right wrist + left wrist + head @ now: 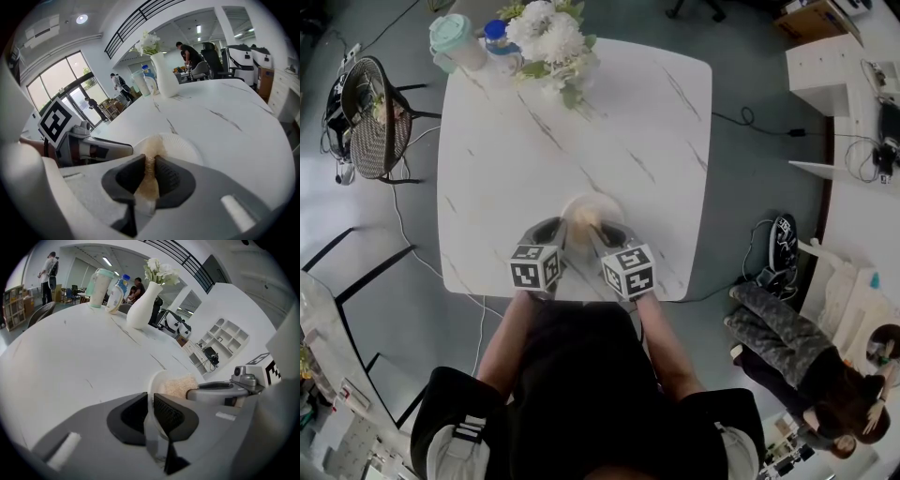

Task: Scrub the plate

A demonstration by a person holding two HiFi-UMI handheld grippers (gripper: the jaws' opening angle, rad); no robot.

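Left tongs (151, 404) pinch the near rim of the plate (152, 379), probably to steady it against the rubbing. Right tongs (150, 171) are clamped on a tan scrub pad (151, 146), whose free end lies on the plate's face, ready to wipe. The plate sits near the front edge of the white worktop (581, 131), just ahead of the person. The vase (140, 308) stands well apart at the far edge.

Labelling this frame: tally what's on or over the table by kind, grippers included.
plate: 1
tan scrubbing pad: 1
vase of white flowers: 1
lidded cup: 1
blue-capped bottle: 1
grippers: 2, the left gripper shut on the plate's rim and the right gripper shut on the pad
Total: 7
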